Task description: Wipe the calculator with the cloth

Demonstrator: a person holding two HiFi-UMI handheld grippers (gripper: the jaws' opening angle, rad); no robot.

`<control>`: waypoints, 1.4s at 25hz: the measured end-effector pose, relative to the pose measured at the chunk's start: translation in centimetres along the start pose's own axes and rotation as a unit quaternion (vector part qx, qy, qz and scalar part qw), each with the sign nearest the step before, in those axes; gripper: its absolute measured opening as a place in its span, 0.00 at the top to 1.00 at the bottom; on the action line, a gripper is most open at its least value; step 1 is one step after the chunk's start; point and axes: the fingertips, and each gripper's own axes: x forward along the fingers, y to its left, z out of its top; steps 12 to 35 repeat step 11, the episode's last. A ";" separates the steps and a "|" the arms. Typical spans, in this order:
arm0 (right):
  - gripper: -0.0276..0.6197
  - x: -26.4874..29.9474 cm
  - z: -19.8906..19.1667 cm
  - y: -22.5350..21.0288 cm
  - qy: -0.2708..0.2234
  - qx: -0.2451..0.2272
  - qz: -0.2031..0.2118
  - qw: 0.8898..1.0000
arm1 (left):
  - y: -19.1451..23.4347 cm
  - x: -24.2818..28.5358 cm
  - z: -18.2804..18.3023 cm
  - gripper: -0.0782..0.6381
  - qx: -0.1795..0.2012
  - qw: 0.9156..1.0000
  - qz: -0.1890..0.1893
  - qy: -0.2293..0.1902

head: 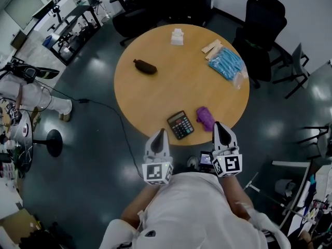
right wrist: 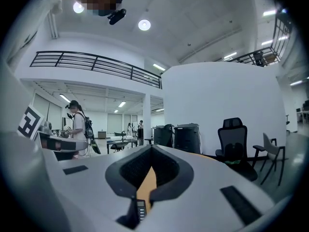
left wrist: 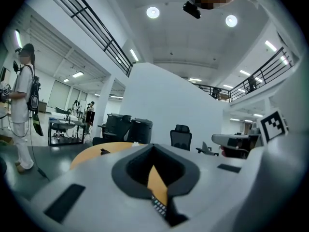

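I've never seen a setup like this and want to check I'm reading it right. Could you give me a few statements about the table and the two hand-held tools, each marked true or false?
1. A purple cloth lies on the table, to the right of the calculator in the head view. True.
2. The right tool is holding the cloth. False: its jaws are shut on nothing, and the cloth lies untouched on the table.
3. The calculator sits at the middle of the table. False: it lies near the edge closest to the person.
4. The left tool is shut and empty. True.
5. The table is square. False: it is round.
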 end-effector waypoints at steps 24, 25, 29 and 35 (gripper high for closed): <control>0.93 -0.1 0.0 -0.7 -0.002 0.004 0.000 1.000 | -1.2 0.2 -0.2 0.88 0.000 1.000 -0.014 0.004; 0.93 -0.1 0.0 -0.7 -0.002 0.004 0.000 1.000 | -1.2 0.2 -0.2 0.88 0.000 1.000 -0.014 0.004; 0.93 -0.1 0.0 -0.7 -0.002 0.004 0.000 1.000 | -1.2 0.2 -0.2 0.88 0.000 1.000 -0.014 0.004; 0.93 -0.1 0.0 -0.7 -0.002 0.004 0.000 1.000 | -1.2 0.2 -0.2 0.88 0.000 1.000 -0.014 0.004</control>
